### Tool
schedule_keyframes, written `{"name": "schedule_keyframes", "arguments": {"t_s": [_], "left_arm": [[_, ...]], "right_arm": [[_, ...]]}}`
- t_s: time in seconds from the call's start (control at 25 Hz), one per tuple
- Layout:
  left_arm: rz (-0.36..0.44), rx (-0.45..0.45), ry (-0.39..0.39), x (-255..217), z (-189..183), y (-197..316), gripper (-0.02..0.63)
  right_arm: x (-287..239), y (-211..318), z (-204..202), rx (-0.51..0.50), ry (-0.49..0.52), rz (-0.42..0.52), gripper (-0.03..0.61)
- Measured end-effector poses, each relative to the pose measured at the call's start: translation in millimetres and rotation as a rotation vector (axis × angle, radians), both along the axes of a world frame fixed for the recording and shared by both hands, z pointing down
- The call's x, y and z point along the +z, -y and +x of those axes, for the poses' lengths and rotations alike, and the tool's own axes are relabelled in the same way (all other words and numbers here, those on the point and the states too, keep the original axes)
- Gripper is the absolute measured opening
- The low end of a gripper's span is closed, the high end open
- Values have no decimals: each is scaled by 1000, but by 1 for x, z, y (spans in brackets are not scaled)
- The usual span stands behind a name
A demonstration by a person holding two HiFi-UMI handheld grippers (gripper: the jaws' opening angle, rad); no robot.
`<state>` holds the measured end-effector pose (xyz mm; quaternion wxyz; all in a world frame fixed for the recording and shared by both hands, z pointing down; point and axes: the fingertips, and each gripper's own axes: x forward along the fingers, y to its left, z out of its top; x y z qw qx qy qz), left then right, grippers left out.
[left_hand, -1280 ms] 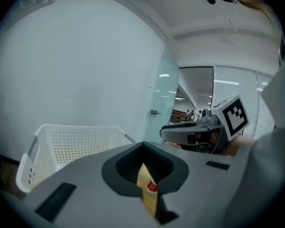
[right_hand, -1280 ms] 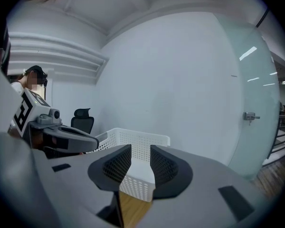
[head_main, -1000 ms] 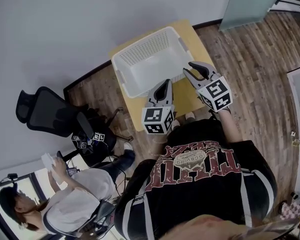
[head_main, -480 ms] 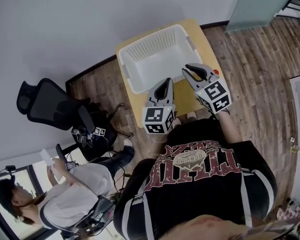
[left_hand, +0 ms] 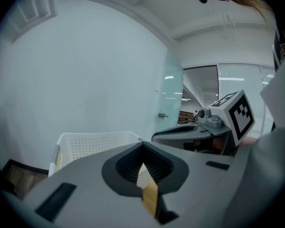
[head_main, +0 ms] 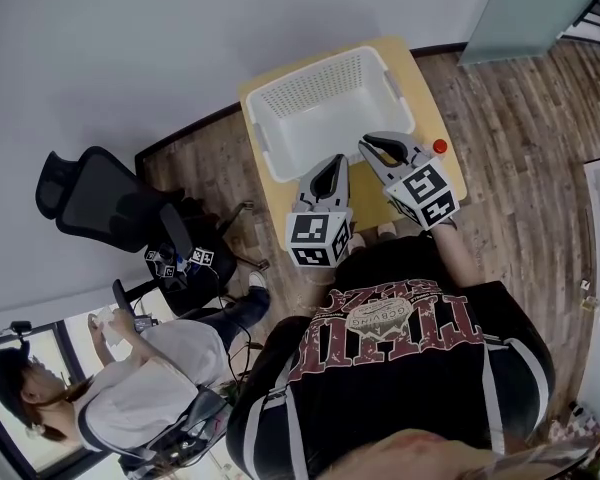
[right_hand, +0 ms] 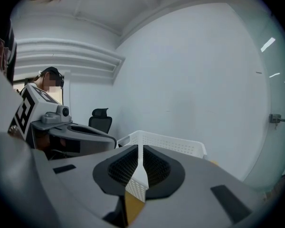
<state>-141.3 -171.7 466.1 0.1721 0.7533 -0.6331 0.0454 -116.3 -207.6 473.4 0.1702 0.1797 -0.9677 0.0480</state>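
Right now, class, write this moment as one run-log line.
left gripper: shut, empty | right gripper: all but shut, empty | both over yellow table, near white basket | red thing: on table by right gripper

A black office chair stands on the brown wood floor, off to the left of the small yellow wooden desk. Below the chair, a person in a white shirt sits. A pale green glass door stands next to the plain white wall.
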Motion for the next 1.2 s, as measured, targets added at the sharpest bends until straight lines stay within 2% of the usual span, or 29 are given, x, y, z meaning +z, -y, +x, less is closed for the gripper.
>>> {"name": "schedule_keyframes", "arguments": {"t_s": [0.72,1.2], "left_arm": [[2,-23,-9,4,-3,4,32],[-2,-39,-13,8,-10,14,32]], "right_arm": [[10,-2,-9,-44,-9,-14,24],[18,9,-13,-25,-1,-38,17]]}}
